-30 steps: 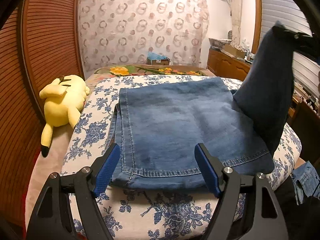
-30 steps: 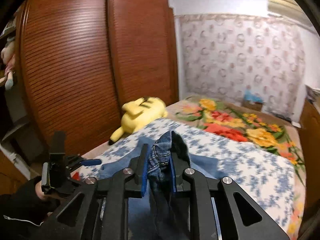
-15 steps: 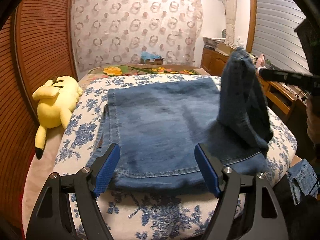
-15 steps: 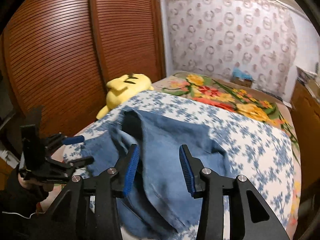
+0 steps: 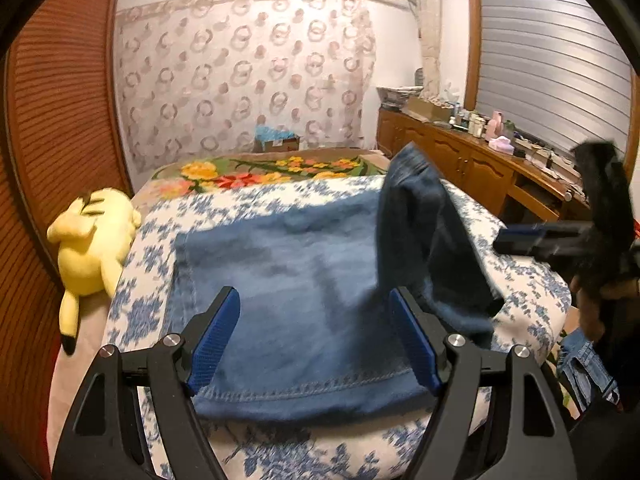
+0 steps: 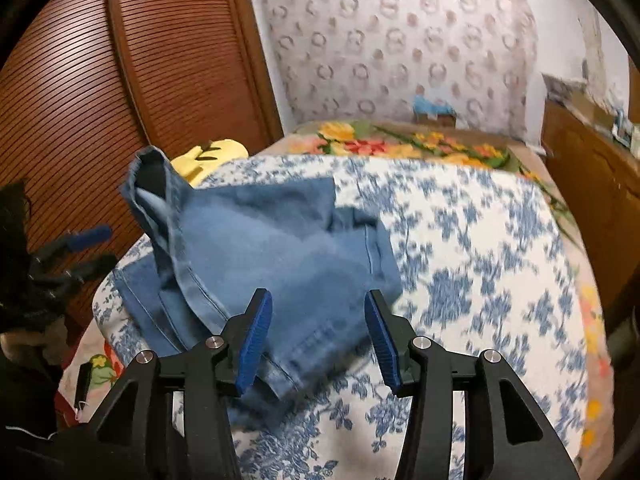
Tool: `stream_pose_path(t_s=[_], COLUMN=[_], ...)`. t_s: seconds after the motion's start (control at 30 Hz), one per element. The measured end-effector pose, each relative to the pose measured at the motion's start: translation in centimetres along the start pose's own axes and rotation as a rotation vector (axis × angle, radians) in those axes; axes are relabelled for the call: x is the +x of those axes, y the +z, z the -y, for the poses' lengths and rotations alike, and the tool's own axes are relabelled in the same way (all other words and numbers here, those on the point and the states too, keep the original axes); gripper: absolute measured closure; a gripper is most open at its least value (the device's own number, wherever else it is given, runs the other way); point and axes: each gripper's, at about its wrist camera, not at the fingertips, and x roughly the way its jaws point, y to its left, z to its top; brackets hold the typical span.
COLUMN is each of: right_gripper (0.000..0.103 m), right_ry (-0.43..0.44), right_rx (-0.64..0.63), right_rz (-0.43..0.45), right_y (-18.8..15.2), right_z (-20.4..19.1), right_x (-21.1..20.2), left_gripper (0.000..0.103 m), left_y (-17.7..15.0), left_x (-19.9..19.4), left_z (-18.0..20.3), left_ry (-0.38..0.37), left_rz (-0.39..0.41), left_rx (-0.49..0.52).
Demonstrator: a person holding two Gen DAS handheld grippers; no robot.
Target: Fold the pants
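Observation:
Blue denim pants lie spread on the bed, hem edge towards me. One end of the pants stands up in mid-air at the right, falling over the flat part. My left gripper hovers open above the near hem with nothing between its pads. In the right wrist view the same pants show a raised corner at the upper left. My right gripper is opening above the denim, and its blue pads press on nothing. The right gripper also shows blurred at the left wrist view's right edge.
A blue-flowered white bedspread covers the bed, with a bright floral blanket at its far end. A yellow plush toy lies at the left edge by the brown slatted wardrobe. A wooden dresser with clutter lines the right wall.
My right gripper let go of the pants end, opened and sank towards the bed. The freed denim end dropped from high at the right and is falling over the flat part. My left gripper drew back slightly.

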Motion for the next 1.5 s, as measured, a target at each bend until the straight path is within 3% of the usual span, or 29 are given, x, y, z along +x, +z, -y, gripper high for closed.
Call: stream_pose_path(t_s=[0.27,0.57,0.7,0.73,0.77,0.83,0.93,1.07,1.3,1.5], right_gripper=[0.046,0.045,0.045,0.046,0.048,0.083,0.099,0.100,0.100,0.100], right_ry=[0.021,0.114,0.148,0.162,0.178,0.219,0.234,0.205,0.200,0.233], right_rx=[0.097,0.182,0.206,0.215,0.219,0.218,0.186,0.110,-0.072,-0.197], right_rz=[-0.038,-0.092,-0.101,-0.099,-0.099,-0.094,-0.059,0.024,0.178,0.170], right_y=[-1.1,-2.4,-2.6,-2.6,-2.7,-3.2,-2.5,0.2,8.7,13.6], right_z=[-0.4,-1.2,-1.3,-1.2,-1.0,-0.3,0.0,-0.3,-3.9,-8.5], right_x=[1.2,3.1,4.0,4.2,4.3,4.5,4.1,2.0,-2.4,0.7], left_gripper=[0.025,0.027,0.051,0.062,0.076,0.081,0.084,0.084,0.084,0.084], left_y=[2.7,4.9,4.5,4.3,4.0,3.5,3.3,3.7,3.7,2.2], left_x=[0.3,2.1,3.3,3.5,3.7,3.9,3.2,1.0,-3.6,-4.9], left_z=[2.2,2.6,2.5,2.5,2.6,2.6,2.9,3.0,1.6,-0.6], left_ry=[-0.040,-0.074,-0.092,-0.094,-0.099,-0.101,-0.108,-0.109,-0.095,-0.051], left_rz=[0.035,0.040,0.003,-0.009,-0.020,-0.041,-0.036,0.009,0.095,0.089], left_rx=[0.045,0.035,0.031,0.033,0.037,0.045,0.057,0.055,0.009,-0.036])
